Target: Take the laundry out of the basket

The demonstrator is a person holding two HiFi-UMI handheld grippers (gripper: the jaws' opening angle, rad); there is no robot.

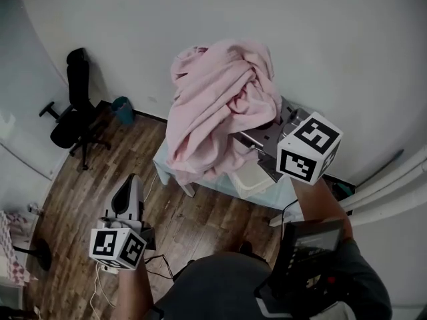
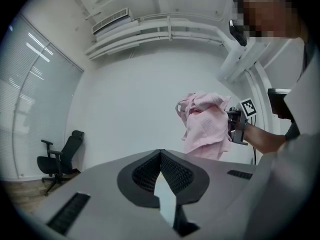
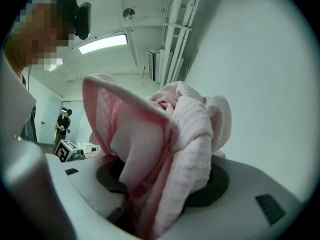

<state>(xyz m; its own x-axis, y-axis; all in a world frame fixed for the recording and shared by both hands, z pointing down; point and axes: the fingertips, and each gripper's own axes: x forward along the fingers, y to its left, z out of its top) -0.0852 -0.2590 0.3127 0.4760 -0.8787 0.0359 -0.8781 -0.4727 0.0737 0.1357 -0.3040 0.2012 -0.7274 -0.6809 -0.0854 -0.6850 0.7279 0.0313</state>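
The right gripper [image 3: 162, 186] is clamping a bunched, pale pink waffle-weave cloth [image 1: 213, 105] between its partly closed jaws, holding it up in front of the white wall. The cloth is hanging above the white rectangular plastic basket [image 1: 250, 177] sitting on the pale blue surface [image 1: 163, 160]. The left gripper [image 2: 160, 155] is hanging low over the brown wooden floor [image 1: 200, 212], its jaws together and gripping nothing

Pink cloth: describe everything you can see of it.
The pink cloth is large, soft, waffle-textured fabric, crumpled into thick folds. The right gripper is shut on a bunch of it, holding it raised, with loose ends hanging above the white basket. Whether it touches the basket cannot be told.
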